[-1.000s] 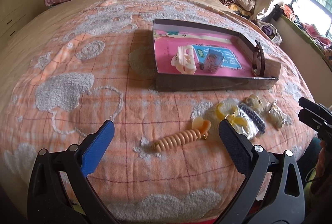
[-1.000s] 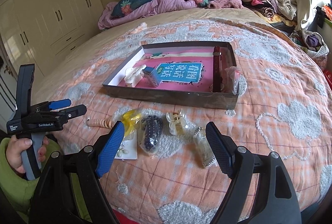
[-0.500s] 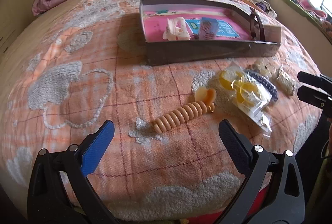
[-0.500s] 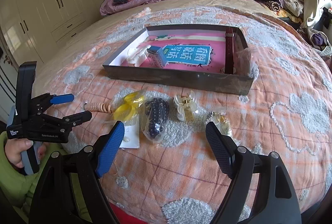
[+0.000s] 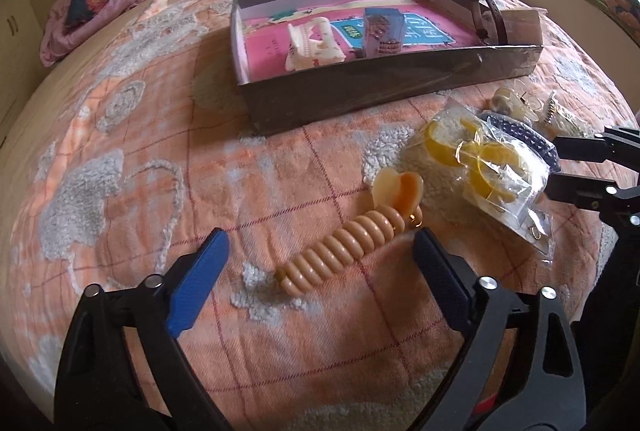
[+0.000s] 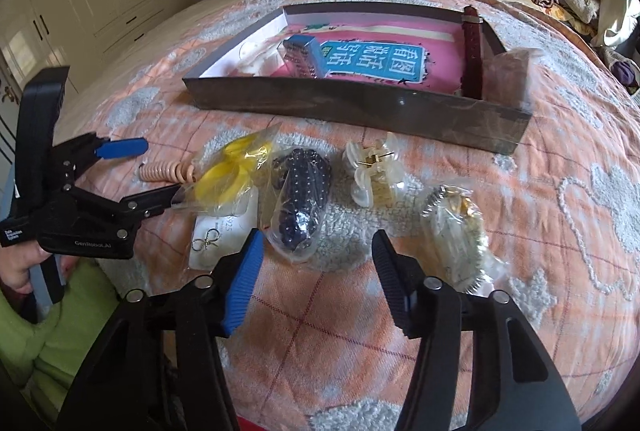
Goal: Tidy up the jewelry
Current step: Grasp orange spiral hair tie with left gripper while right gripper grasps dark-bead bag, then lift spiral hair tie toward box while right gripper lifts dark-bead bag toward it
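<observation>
Left wrist view: the left gripper straddles the near half of the peach ribbed spiral hair tie with a heart-shaped end lying on the orange quilted bedspread. The tie's long axis runs diagonally, near-left to far-right, heart end farthest from the tongs, so it lies slantwise to the closing line. The jaws are wide and have just been closing a little, with the tie between the fingers but not touched by either; nothing is held.

In the right wrist view, the right gripper has also just been narrowing, about half open and empty. The clear bag of dark blue beads lies just beyond its blue finger, long axis pointing away. The left tongs are clearly nearer the hair tie. The shallow brown cardboard tray sits farther back.
</observation>
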Action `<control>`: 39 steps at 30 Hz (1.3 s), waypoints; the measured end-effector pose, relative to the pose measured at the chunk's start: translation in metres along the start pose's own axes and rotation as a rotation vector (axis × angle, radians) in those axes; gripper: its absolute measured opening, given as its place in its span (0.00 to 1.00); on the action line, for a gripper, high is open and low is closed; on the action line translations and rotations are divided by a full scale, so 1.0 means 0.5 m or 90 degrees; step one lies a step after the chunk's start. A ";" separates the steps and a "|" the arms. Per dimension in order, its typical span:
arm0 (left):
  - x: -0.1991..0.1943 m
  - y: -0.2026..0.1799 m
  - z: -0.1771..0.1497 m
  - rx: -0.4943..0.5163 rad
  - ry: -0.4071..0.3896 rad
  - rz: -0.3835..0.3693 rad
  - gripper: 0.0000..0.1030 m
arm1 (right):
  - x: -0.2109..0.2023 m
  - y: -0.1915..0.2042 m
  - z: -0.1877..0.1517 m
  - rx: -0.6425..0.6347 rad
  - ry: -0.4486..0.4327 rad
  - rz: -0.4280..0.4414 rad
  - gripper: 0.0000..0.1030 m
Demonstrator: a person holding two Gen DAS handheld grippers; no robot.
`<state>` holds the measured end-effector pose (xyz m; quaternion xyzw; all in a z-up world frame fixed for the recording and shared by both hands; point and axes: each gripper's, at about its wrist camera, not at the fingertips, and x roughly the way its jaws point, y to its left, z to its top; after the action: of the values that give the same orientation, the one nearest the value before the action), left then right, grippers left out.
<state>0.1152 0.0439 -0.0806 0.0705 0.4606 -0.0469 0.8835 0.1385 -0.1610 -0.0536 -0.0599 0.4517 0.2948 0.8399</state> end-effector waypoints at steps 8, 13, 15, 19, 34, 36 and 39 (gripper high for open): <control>0.015 -0.018 0.012 0.025 -0.011 -0.028 0.53 | 0.049 0.024 0.018 -0.038 0.007 -0.014 0.43; 0.008 -0.022 0.008 0.023 -0.017 -0.045 0.27 | 0.068 0.027 0.032 -0.043 0.004 -0.011 0.37; 0.003 -0.024 0.006 0.022 -0.019 -0.050 0.21 | 0.071 0.025 0.037 -0.038 0.003 -0.004 0.33; -0.012 -0.025 0.001 0.006 -0.030 -0.062 0.14 | 0.065 0.025 0.037 -0.036 -0.008 0.001 0.28; -0.089 0.017 0.040 -0.086 -0.093 -0.104 0.12 | -0.035 -0.010 0.041 0.011 -0.074 0.030 0.27; -0.092 0.023 0.046 -0.091 -0.097 -0.100 0.12 | -0.048 -0.013 0.046 0.013 -0.084 0.030 0.27; -0.096 0.034 0.060 -0.101 -0.104 -0.094 0.12 | -0.068 -0.019 0.054 0.018 -0.101 0.031 0.27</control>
<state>0.1146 0.0563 -0.0228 -0.0381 0.3935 -0.0807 0.9150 0.1492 -0.1737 -0.0124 -0.0137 0.3894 0.3124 0.8664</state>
